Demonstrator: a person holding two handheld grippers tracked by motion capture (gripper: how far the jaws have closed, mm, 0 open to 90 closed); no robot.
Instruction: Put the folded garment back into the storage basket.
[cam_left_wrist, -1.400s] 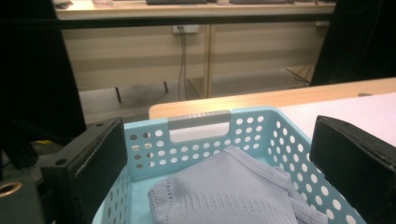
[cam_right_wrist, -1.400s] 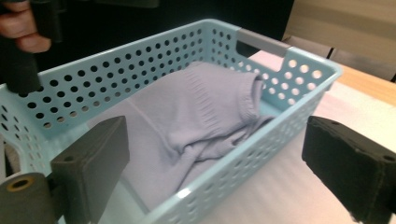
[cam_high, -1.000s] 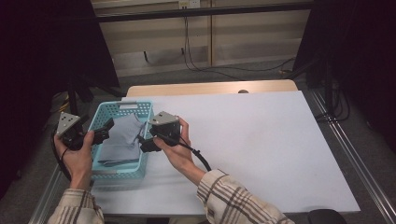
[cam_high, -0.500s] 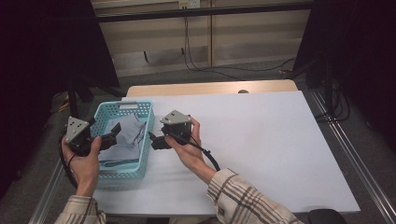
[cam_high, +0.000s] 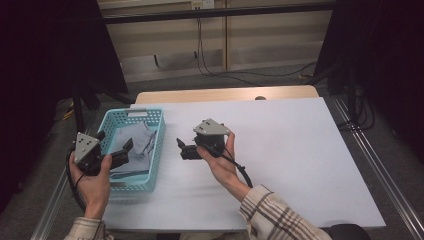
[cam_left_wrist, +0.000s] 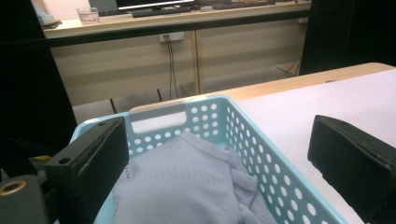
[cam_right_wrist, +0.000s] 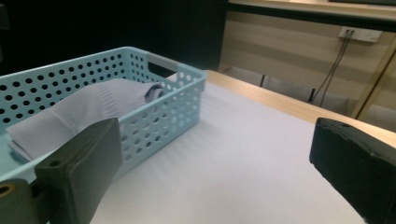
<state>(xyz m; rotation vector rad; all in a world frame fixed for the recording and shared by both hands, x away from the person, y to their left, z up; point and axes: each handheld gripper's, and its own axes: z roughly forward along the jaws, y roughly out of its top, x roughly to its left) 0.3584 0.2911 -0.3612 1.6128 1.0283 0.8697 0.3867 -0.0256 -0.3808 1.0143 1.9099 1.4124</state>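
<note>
The left gripper (cam_high: 121, 152) is held with its jaws wide apart and nothing between them, poised over the near left edge of the basket (cam_high: 156, 145); in the left gripper view the cloth (cam_left_wrist: 187, 186) is seen between and beyond the two jaws, untouched. The right gripper (cam_high: 184, 149) is likewise spread open and empty, held above the bare mat (cam_high: 300, 150) just to the right of the basket and pointed toward it. The cloth (cam_high: 132, 147), a pale grey garment, is folded or bunched inside the basket, which stands at the left of the mat. Judged from this, the work appears to be at an early stage: the cloth has not been gripped and lies wholly in the basket, so taking hold, lifting out and whatever is to follow on the mat seem to be left. The kind of garment cannot be made out; a ribbed edge and a dark patch (cam_right_wrist: 153, 91) near the far end are seen, but not what they belong to. The cloth's lower layers are hidden by the basket wall (cam_right_wrist: 154, 126), and the jaw tips are cut off in both gripper views.
</note>
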